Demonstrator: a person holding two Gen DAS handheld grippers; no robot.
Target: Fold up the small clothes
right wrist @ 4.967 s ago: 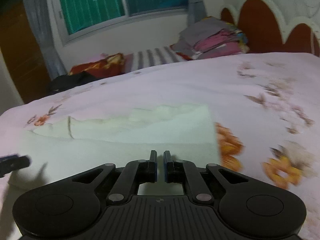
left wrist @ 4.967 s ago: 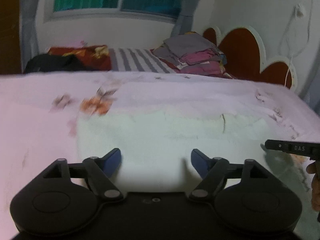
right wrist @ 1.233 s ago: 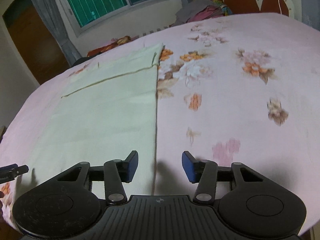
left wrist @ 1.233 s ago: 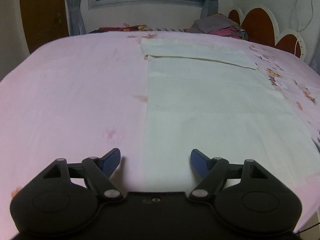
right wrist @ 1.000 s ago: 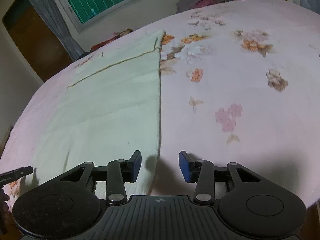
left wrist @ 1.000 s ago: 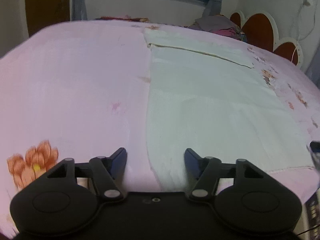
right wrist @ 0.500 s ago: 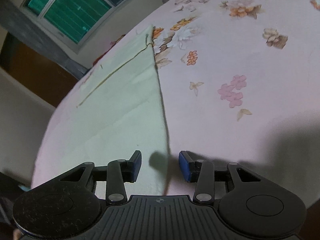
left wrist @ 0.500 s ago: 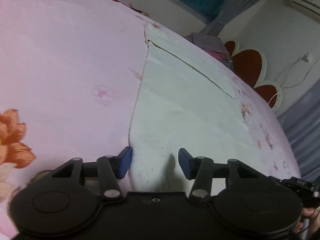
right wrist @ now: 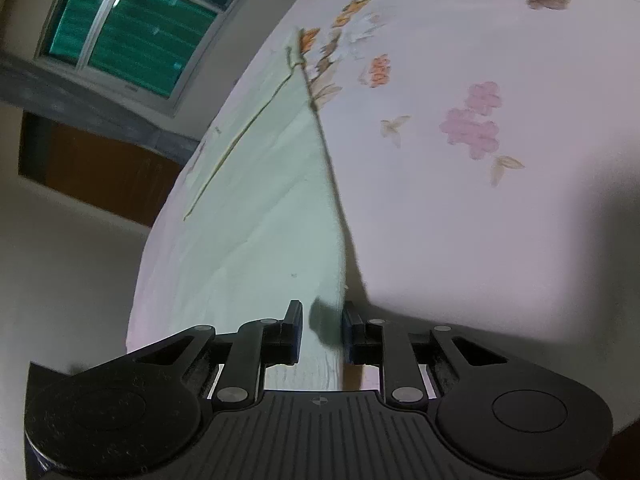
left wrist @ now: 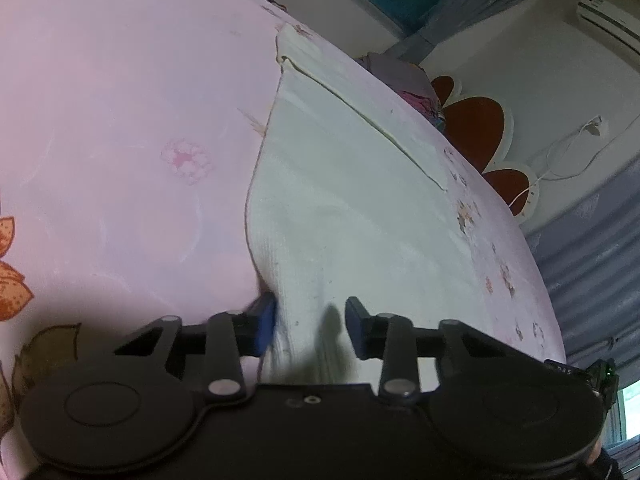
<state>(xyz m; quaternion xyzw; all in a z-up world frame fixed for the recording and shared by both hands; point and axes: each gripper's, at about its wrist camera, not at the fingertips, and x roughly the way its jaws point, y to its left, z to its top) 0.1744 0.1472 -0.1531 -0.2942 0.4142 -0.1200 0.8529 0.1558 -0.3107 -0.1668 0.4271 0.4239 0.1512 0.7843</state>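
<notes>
A pale green cloth [left wrist: 340, 200] lies flat on the pink flowered bed sheet [left wrist: 120, 120], its far end folded over in a band. My left gripper [left wrist: 310, 320] is open, its jaws astride the cloth's near left corner and edge. In the right wrist view the same cloth [right wrist: 260, 208] runs away from me. My right gripper [right wrist: 320, 330] is open with a narrow gap, its jaws on either side of the cloth's near right edge. Neither gripper is shut on the cloth.
A red and white scalloped headboard [left wrist: 476, 124] and a pile of folded clothes [left wrist: 404, 76] stand at the far end of the bed. A window [right wrist: 132, 36] and a brown door [right wrist: 100, 172] are beyond. The right gripper's tip [left wrist: 580, 368] shows at the lower right.
Both grippers have dropped to the near edge of the cloth and tilted. Both pairs of jaws have narrowed around the cloth's two near corners.
</notes>
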